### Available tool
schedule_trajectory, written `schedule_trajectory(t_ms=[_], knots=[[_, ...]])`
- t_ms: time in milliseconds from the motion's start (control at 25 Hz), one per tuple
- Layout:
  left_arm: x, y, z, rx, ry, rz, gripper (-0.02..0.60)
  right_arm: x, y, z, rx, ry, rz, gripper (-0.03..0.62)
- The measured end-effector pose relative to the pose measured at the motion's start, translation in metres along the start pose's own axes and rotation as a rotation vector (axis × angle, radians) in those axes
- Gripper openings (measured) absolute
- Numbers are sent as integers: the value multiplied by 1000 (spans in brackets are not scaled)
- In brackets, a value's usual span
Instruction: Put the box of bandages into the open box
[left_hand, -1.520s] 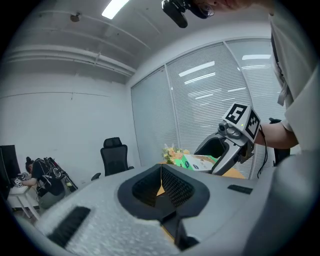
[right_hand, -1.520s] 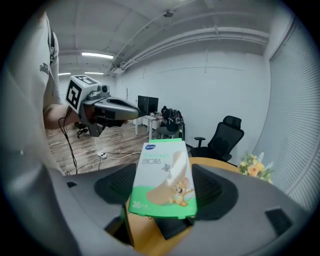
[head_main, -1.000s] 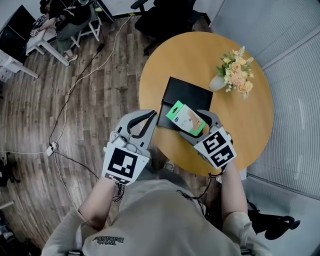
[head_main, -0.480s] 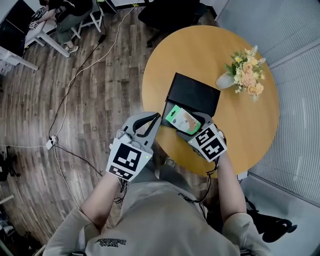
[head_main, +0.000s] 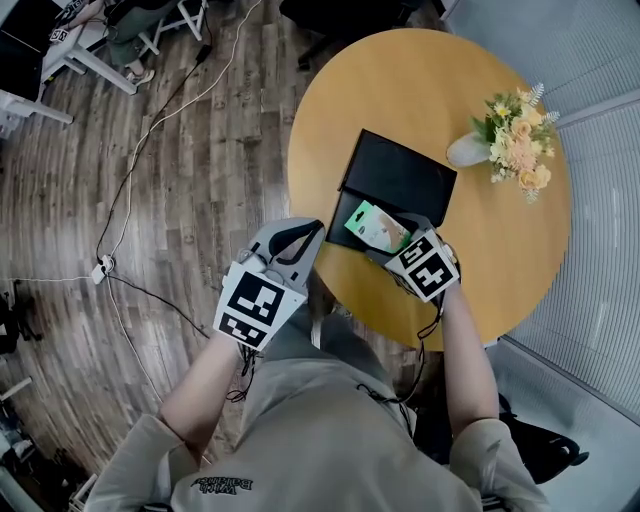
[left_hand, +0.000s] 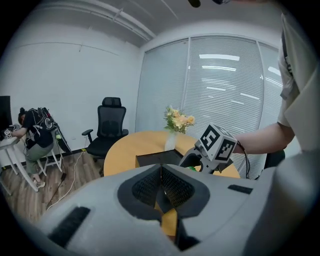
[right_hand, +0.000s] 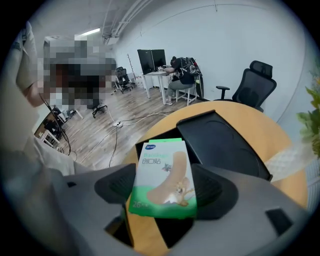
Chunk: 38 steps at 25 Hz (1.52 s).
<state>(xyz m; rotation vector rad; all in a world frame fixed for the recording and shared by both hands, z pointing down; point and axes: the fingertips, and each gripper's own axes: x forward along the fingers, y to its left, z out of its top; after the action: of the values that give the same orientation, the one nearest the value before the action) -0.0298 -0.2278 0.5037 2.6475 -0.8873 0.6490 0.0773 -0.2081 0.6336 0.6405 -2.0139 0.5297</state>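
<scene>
A green-and-white box of bandages (head_main: 377, 226) (right_hand: 162, 177) lies flat between the pads of my right gripper (head_main: 388, 238) (right_hand: 165, 191), which is shut on it. It hangs just over the near, open half of the black box (head_main: 350, 208) (right_hand: 150, 143); the lid (head_main: 402, 175) (right_hand: 220, 140) lies flat beyond. Everything rests on a round yellow table (head_main: 400, 90). My left gripper (head_main: 305, 235) (left_hand: 161, 186) is at the table's near-left edge, its jaws closed together and empty. The left gripper view shows the right gripper's marker cube (left_hand: 216, 142) beside the black box (left_hand: 155, 159).
A white vase of flowers (head_main: 515, 135) (left_hand: 176, 121) stands at the table's far right. A black office chair (left_hand: 110, 125) is beyond the table. Cables and a power strip (head_main: 100, 295) lie on the wooden floor at the left. A person sits at a desk (left_hand: 30, 135).
My right gripper has carried the bandage box forward, from the table's near edge to over the open black box. The left gripper has stayed beside the table edge.
</scene>
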Motion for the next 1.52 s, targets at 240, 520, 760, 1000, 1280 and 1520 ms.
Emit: schedule_trajectory(t_ms=[240, 520, 760, 1000, 1280, 1520], knots=[[13, 3, -14, -13, 31, -11, 23, 26, -5, -13, -4, 48, 17, 357], [22, 5, -24, -29, 56, -22, 23, 49, -10, -23, 39, 82, 19, 357], [31, 1, -24, -33, 59, -40, 23, 62, -15, -25, 76, 93, 5, 357], [38, -5, -28, -32, 75, -58, 23, 70, -17, -29, 157, 77, 5, 357], [39, -10, -33, -32, 91, -80, 23, 72, -19, -32, 218, 64, -16, 357], [37, -16, -35, -21, 102, -93, 23, 65, -23, -31, 209, 60, -49, 357]])
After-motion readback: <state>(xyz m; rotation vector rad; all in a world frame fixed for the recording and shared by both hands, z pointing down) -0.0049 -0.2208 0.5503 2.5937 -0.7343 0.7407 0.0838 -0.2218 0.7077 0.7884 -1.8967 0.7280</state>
